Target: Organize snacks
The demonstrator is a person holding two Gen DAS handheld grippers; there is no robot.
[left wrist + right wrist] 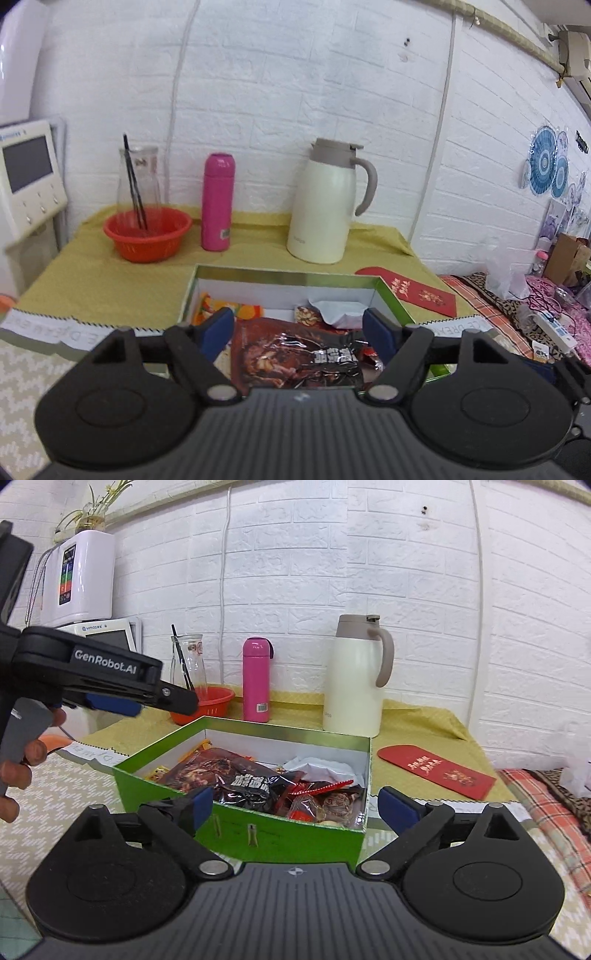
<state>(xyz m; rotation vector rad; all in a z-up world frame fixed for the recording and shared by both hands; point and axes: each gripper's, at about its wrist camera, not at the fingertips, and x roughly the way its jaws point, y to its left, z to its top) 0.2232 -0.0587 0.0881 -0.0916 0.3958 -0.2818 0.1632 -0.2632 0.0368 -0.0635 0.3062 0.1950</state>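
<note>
Both jaws are standing apart with nothing between them: the left hand-held gripper (298, 325) is hovering over the dark snack packet (295, 356), and the right hand-held gripper (295, 805) is facing the green box (236, 827) on the bench (424, 716). The snacks are lying inside the box (loosely heaped), so any tidying should probably be pinching packet edges, not crushing their middles.

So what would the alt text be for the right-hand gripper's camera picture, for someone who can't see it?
An open green cardboard box packed with snack packets, a large dark red foil packet on top, sits before the open right gripper. The left gripper is at the left above the box; a pink flask and cream jug stand behind.
</note>
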